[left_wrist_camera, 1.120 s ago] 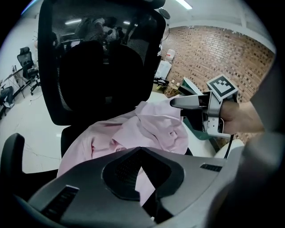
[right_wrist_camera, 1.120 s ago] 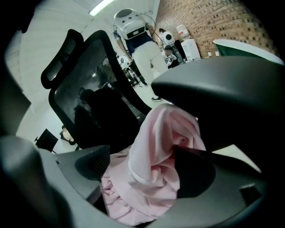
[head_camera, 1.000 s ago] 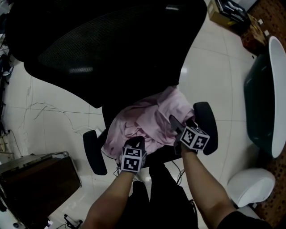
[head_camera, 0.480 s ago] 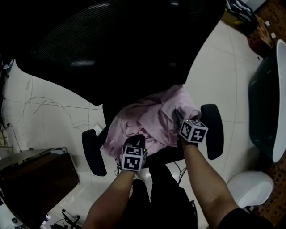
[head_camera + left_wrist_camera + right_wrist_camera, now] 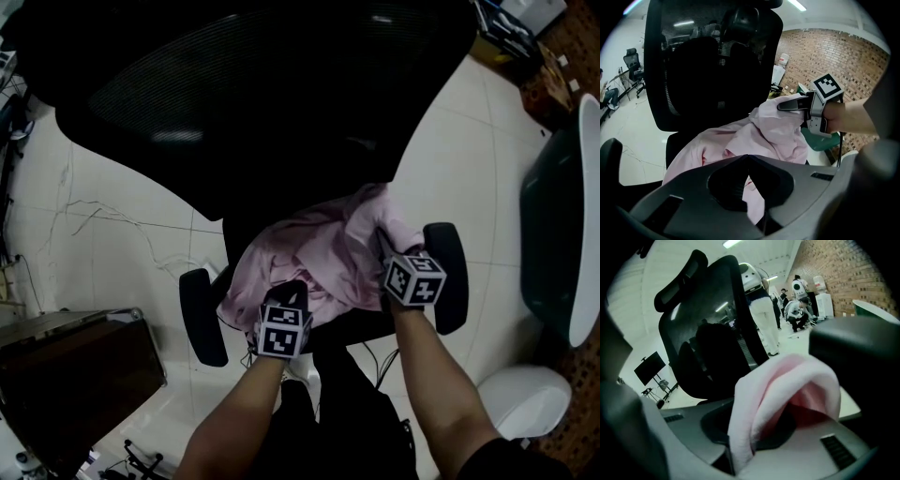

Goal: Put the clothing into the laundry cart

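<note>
A pink garment [image 5: 309,258] lies crumpled on the seat of a black office chair [image 5: 253,94]. My left gripper [image 5: 289,292] is at the garment's near edge. In the left gripper view the left gripper [image 5: 749,161] is shut, with pink cloth [image 5: 773,131] coming out between its jaws. My right gripper [image 5: 382,246] is at the garment's right side, its jaws closing on a raised fold. That fold [image 5: 787,390] bulges up between the jaws of the right gripper [image 5: 754,437]. The left gripper view shows the right gripper [image 5: 780,107] pinching the top of the fold.
The chair's armrests [image 5: 202,314] [image 5: 448,277] flank the seat. A dark green tub with a white rim [image 5: 553,234] stands on the tiled floor at the right, a white rounded object [image 5: 525,398] near it. A dark box [image 5: 75,375] sits at lower left.
The right gripper has moved in over the garment's right side and its jaws have closed onto a fold, which now stands raised. The left gripper has stayed at the near edge.
</note>
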`<move>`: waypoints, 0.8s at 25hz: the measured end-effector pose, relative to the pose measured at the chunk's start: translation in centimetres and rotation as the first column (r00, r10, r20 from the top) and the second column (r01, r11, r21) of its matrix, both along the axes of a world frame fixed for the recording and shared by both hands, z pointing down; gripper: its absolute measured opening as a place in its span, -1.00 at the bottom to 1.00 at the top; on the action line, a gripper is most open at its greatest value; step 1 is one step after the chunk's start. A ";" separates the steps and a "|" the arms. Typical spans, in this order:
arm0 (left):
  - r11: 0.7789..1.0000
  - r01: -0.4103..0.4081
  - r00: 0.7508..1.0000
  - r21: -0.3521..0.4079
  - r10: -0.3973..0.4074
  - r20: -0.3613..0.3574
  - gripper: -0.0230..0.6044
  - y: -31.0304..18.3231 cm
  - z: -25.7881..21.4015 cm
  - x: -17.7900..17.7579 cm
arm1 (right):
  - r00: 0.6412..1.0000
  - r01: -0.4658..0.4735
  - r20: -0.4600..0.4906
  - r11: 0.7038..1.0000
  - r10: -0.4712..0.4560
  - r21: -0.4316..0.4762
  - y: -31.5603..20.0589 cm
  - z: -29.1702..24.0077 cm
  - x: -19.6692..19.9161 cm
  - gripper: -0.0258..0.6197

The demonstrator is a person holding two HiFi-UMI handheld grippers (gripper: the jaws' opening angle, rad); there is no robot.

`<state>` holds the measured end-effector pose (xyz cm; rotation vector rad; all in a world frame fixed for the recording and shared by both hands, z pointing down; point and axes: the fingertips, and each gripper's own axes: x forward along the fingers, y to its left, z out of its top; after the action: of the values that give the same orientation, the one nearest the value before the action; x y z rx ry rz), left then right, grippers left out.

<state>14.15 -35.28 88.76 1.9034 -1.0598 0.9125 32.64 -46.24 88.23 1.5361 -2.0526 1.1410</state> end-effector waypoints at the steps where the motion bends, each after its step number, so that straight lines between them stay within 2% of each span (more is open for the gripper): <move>1: 1.000 0.003 1.000 0.009 -0.003 -0.002 -0.93 -0.1 -0.5 -0.1 | 1.000 0.007 0.001 1.000 -0.007 0.027 -0.2 -1.1 -0.2 -0.64; 6: 0.997 0.012 1.000 0.074 -0.011 -0.013 -0.93 0.5 -3.5 -0.7 | 0.998 0.044 0.035 0.986 -0.051 0.160 0.2 -7.5 -1.4 -0.65; 11: 0.983 0.034 0.999 0.182 -0.027 -0.039 -0.93 2.0 -8.3 -2.1 | 0.994 0.076 0.054 0.960 -0.094 0.270 2.9 -14.3 -3.1 -0.67; 20: 0.955 0.063 0.997 0.289 -0.050 -0.054 -0.93 10.6 -16.7 -7.1 | 0.988 0.124 0.038 0.915 -0.150 0.385 10.8 -27.7 -8.5 -0.67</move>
<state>7.07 -24.65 72.02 2.1090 -1.2712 0.7067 24.14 -35.42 60.53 1.5006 -2.4980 0.7807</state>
